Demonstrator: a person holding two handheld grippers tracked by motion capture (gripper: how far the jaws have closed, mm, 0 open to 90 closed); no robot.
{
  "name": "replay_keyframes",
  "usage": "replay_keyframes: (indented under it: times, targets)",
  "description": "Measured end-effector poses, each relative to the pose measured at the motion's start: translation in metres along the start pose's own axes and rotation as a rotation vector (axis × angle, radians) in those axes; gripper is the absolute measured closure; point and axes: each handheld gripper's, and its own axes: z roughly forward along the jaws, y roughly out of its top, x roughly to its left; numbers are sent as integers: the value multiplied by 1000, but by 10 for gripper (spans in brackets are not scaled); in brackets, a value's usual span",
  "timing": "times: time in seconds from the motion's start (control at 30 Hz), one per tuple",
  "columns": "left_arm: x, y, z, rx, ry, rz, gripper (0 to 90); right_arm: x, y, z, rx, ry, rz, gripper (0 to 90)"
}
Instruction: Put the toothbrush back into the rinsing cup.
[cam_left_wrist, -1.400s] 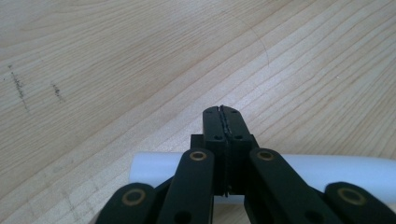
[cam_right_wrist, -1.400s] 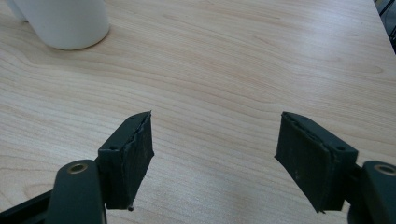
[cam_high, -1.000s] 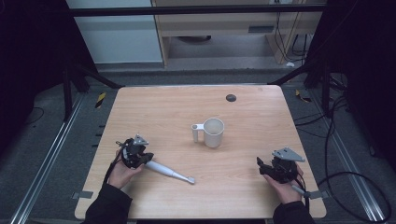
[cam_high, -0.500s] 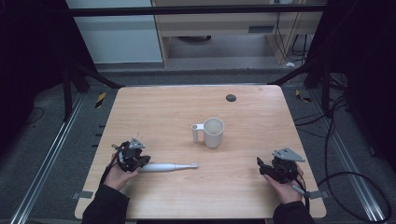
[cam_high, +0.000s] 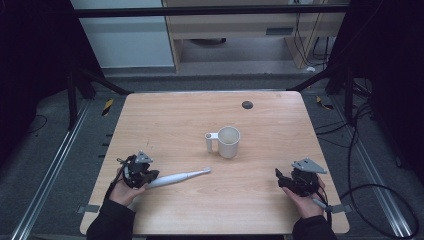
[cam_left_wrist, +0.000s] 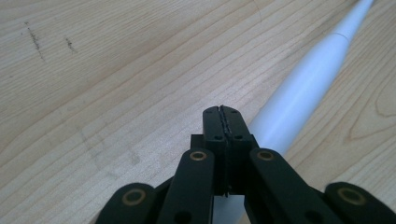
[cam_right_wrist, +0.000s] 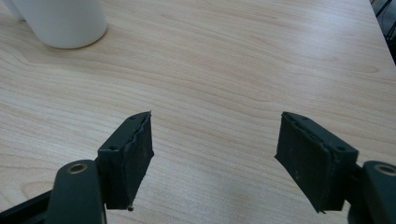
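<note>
A long white electric-toothbrush-like handle (cam_high: 180, 177) lies on the wooden table (cam_high: 280, 125), its thin tip pointing right and slightly away toward a white mug (cam_high: 227, 142). My left gripper (cam_high: 149, 176) sits over the handle's thick end at the front left. In the left gripper view its jaws (cam_left_wrist: 222, 112) are shut pad to pad, and the white handle (cam_left_wrist: 299, 98) runs out from under them to the upper right. My right gripper (cam_high: 279, 177) rests open at the front right, nothing between its pads (cam_right_wrist: 215, 140). The mug's base (cam_right_wrist: 60, 21) stands far ahead on its left.
A small dark round spot (cam_high: 247, 105) sits near the table's far edge. Metal rails, cables and a dark floor surround the table. Bare wood lies between the mug and both grippers.
The white handle has swung anticlockwise about its thick end, from pointing right and toward me to pointing right and slightly away. My left gripper turned with it. The right gripper stayed put.
</note>
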Motion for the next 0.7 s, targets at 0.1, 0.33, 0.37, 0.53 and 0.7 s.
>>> replay_keyframes:
  times: [0.1, 0.33, 0.37, 0.53, 0.7]
  targets:
    - [-1, -2, -1, -3, -3, -4, 893, 0, 0, 0, 0, 0, 0, 270]
    - [-4, -6, -4, -4, -8, 2, 893, 0, 0, 0, 0, 0, -1, 270]
    - [-5, -7, -5, -5, -8, 3, 893, 0, 0, 0, -1, 0, -1, 270]
    - [-7, -10, -6, -2, -14, 5, 893, 0, 0, 0, 1, 0, -1, 270]
    - [-10, -12, -8, -1, -17, 12, 893, 0, 0, 0, 0, 0, -2, 269]
